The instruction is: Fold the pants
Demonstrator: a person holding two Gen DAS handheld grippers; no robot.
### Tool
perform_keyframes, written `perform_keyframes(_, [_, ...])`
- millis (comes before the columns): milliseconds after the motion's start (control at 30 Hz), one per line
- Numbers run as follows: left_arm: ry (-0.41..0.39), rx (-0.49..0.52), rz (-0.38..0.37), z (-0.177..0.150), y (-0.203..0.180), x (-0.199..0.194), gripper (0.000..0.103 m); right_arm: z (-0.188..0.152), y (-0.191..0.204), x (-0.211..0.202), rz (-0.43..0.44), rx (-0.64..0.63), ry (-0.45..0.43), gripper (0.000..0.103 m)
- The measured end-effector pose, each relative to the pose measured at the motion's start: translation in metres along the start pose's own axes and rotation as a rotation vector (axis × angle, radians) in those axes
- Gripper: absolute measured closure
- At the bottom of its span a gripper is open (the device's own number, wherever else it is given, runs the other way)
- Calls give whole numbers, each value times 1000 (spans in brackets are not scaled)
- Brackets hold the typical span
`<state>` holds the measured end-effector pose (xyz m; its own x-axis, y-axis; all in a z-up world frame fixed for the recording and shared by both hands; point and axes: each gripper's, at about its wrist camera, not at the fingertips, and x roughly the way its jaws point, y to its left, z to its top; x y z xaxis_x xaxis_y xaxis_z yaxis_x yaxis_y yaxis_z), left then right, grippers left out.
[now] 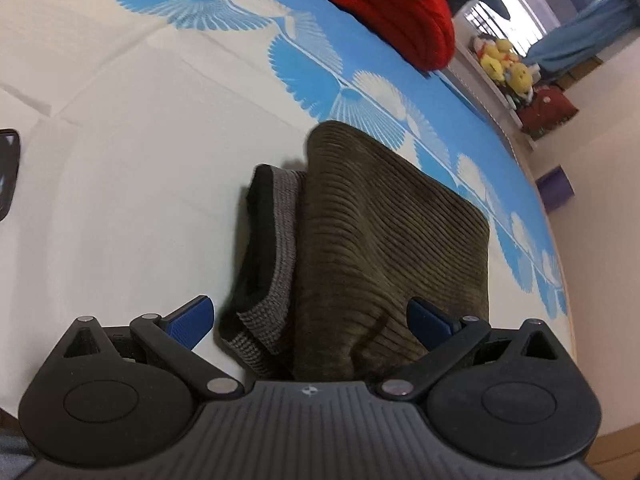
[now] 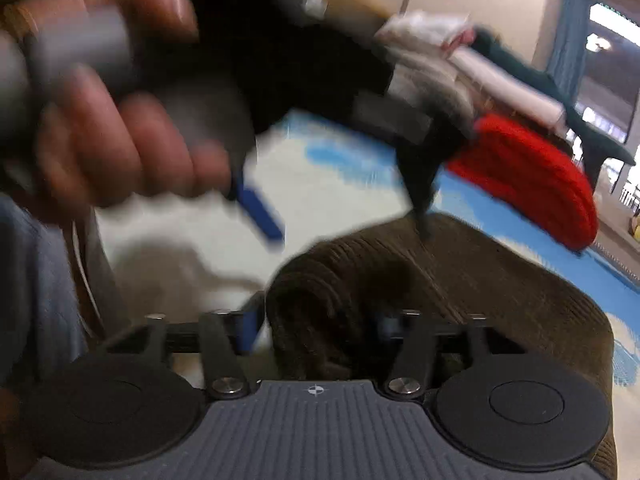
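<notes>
Late folding step: olive corduroy pants (image 1: 384,248) lie bundled at frame centre on the bed (image 1: 120,160). Left claw (image 1: 310,320) wide, straddling the fabric; right claw (image 2: 316,326) wide, nothing gripped. Next, likely, comes pressing the bundle flat.

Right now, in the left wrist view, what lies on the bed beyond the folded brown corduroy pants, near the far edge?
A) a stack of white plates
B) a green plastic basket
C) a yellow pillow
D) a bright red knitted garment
D: beyond the folded brown corduroy pants, a bright red knitted garment lies on the blue band of the white and blue patterned bedsheet.
</notes>
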<state>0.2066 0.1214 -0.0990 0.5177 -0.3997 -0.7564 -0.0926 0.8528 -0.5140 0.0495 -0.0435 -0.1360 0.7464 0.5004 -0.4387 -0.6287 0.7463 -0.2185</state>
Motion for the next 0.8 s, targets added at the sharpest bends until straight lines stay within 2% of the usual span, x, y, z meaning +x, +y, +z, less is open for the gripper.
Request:
perform_keyframes(33, [-6, 14, 3, 1, -2, 0, 0, 1, -6, -11, 20, 19, -13, 25])
perform_keyframes(100, [-12, 34, 7, 0, -7, -2, 2, 7, -28, -32, 31, 58, 1, 22])
perform_keyframes(133, [-6, 40, 9, -2, -10, -3, 9, 8, -42, -43, 23, 72, 15, 22])
perform_keyframes(167, [3, 53, 22, -4, -13, -5, 23, 8, -53, -52, 6, 87, 24, 22])
perform_keyframes(200, [9, 71, 54, -6, -15, -6, 30, 7, -67, -62, -28, 104, 34, 22])
perform_keyframes(233, [6, 86, 87, -10, -18, -7, 43, 5, -82, -69, -70, 122, 41, 22])
perform_keyframes(267, [6, 84, 87, -13, -18, -8, 57, 1, -98, -78, -113, 143, 41, 22])
perform_keyframes(333, [29, 50, 39, -13, -18, -8, 75, -8, -119, -87, -164, 189, 41, 22])
perform_keyframes(400, [30, 68, 71, -10, -24, -6, 75, -23, -144, -84, -157, 290, 66, 25])
perform_keyframes(433, [38, 71, 91, -9, -27, -4, 69, -29, -152, -80, -107, 360, 90, 27])
perform_keyframes(467, [59, 58, 103, -8, -28, -1, 53, -35, -155, -76, -54, 415, 116, 29])
perform_keyframes(500, [86, 41, 96, -7, -29, 3, 42, -43, -158, -73, -22, 450, 140, 31])
perform_keyframes(533, [104, 31, 86, -6, -31, 6, 30, -48, -154, -68, -8, 459, 156, 34])
perform_keyframes(567, [92, 41, 91, -6, -36, 6, 45, -53, -147, -69, -13, 432, 153, 43])
perform_keyframes(600, [69, 73, 98, -6, -44, 3, 61, -52, -140, -70, -3, 382, 136, 78])
perform_keyframes(633, [52, 106, 103, -5, -52, -2, 84, -47, -136, -71, 30, 349, 125, 90])
perform_keyframes(700, [23, 106, 37, 6, -61, -19, 84, -43, -126, -72, 22, 333, 108, 100])
perform_keyframes(800, [-46, 164, -15, 8, -64, -47, 85, -39, -130, -77, 66, 364, 101, 100])
